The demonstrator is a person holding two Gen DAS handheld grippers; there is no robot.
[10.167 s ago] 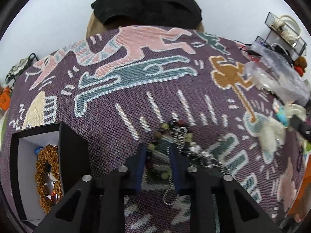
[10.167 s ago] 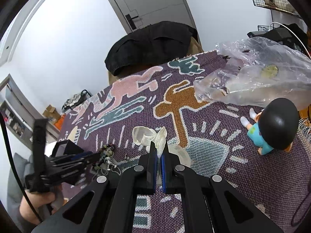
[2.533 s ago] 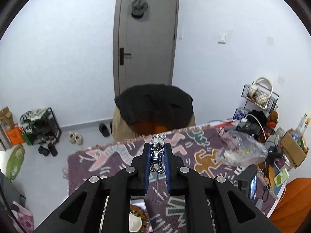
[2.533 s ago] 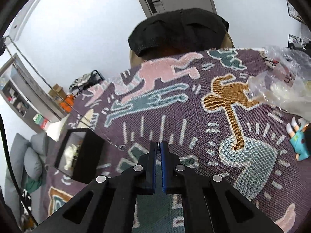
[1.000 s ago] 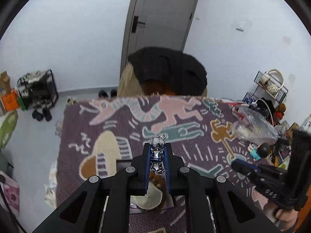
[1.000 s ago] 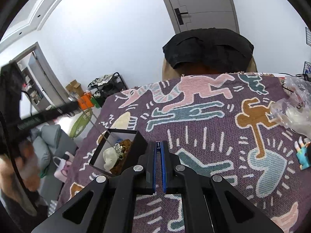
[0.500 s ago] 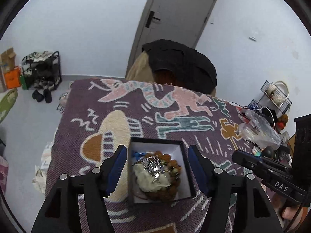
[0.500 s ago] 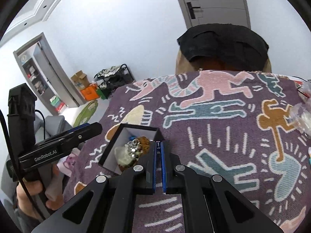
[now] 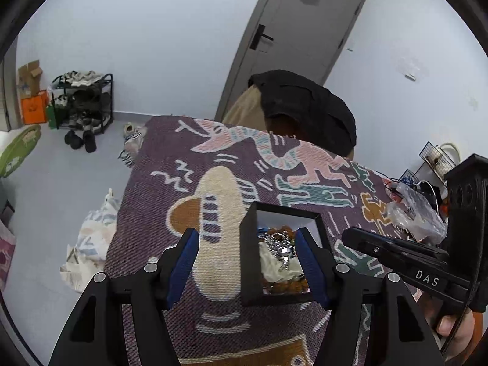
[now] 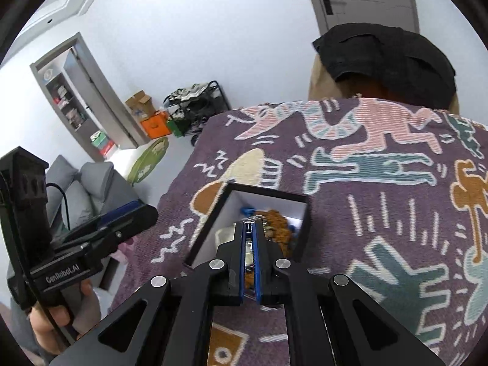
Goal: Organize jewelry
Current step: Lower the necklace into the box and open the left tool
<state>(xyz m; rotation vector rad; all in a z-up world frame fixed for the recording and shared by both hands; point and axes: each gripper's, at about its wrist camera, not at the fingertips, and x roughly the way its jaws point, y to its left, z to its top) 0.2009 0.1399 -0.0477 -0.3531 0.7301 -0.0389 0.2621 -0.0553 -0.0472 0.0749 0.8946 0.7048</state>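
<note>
I see a black jewelry box (image 9: 250, 259) with a white interior sitting open on a purple woven cloth (image 9: 158, 201) that covers the table. The cloth is patterned with pink, teal, cream and orange cartoon figures. Inside the box lies a heap of jewelry: a shiny silver chain piece (image 9: 278, 245) on top, an orange-brown beaded strand (image 10: 276, 218) curled around it, a cream-white piece (image 9: 271, 263) toward the near side, and a glimpse of blue beads (image 10: 246, 210) at the far wall.

My left gripper (image 9: 248, 265) hovers above the box with its blue-padded fingers (image 9: 183, 262) spread wide apart, released and holding nothing; the box shows between them. My right gripper (image 10: 250, 244) reaches in over the near right part of the box, its two blue-lined fingers drawn almost together with only a thin slit between them. I cannot make out anything pinched in that slit.

In the left view the right tool's black body enters from the right edge, held in a hand (image 9: 454, 326). In the right view the left tool appears at the left edge, gripped by the other hand (image 10: 58, 314).

Beyond the table a chair draped with a black jacket (image 9: 308, 106) stands before a gray door (image 9: 292, 39). A shoe rack (image 9: 82, 103) stands against the white wall, and crumpled clear plastic bags (image 9: 418, 213) lie at the cloth's far right.
</note>
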